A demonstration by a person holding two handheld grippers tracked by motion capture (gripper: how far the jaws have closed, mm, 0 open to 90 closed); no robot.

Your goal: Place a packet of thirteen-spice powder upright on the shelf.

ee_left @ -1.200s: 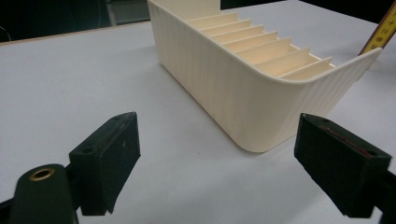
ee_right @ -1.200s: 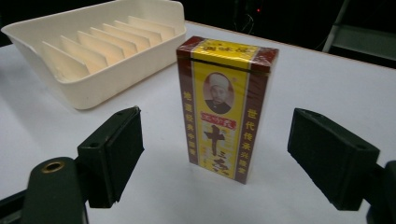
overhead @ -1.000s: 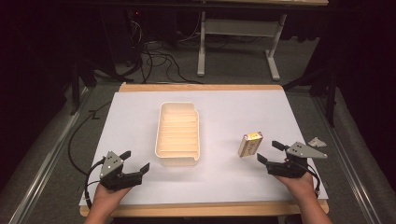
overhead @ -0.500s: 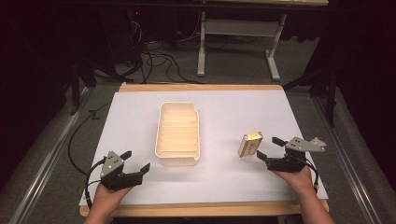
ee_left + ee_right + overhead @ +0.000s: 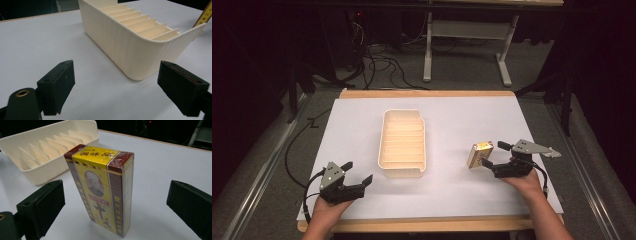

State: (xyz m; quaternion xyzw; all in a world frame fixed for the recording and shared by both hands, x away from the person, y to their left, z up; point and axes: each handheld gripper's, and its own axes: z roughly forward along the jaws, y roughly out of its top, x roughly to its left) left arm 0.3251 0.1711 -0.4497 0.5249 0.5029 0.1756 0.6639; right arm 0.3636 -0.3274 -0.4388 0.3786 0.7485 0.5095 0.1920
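while both hands rest at the near edge, the scene reads as follows.

worktop: a wooden board (image 5: 427, 93) with pale raw edges, covered almost wholly by a smooth matt white sheet (image 5: 472, 115).

tray: a cream plastic tray (image 5: 402, 144), long and rectangular with rounded corners, lies lengthwise near the middle of the sheet. its outer wall is finely ribbed, and thin cross walls split the inside into a row of narrow slots. the left gripper view shows one rounded corner (image 5: 140, 52) close ahead.

box: a slim upright carton (image 5: 479, 154) stands on the sheet to the right of the tray, well apart from it. it is wrapped in glossy clear film, yellow on its face with dark red-brown bands, printed characters and a small oval portrait (image 5: 100, 187).

left gripper: the left gripper (image 5: 358, 172) sits low at the near left of the sheet, held in a hand, aimed toward the tray's near corner. its fingers (image 5: 56, 86) are blocky, matt black pads, wide apart with nothing between them.

right gripper: the right gripper (image 5: 493, 155) is at the near right, a grey three-cornered plate on top and a dark cable trailing back. its fingers (image 5: 41, 207) are spread, one either side of the box; in the right gripper view a clear gap shows between each pad and the carton, so neither touches it.

surroundings: beyond the worktop, a dim floor with tangled dark cables (image 5: 377, 55) and pale metal table legs (image 5: 428, 50).
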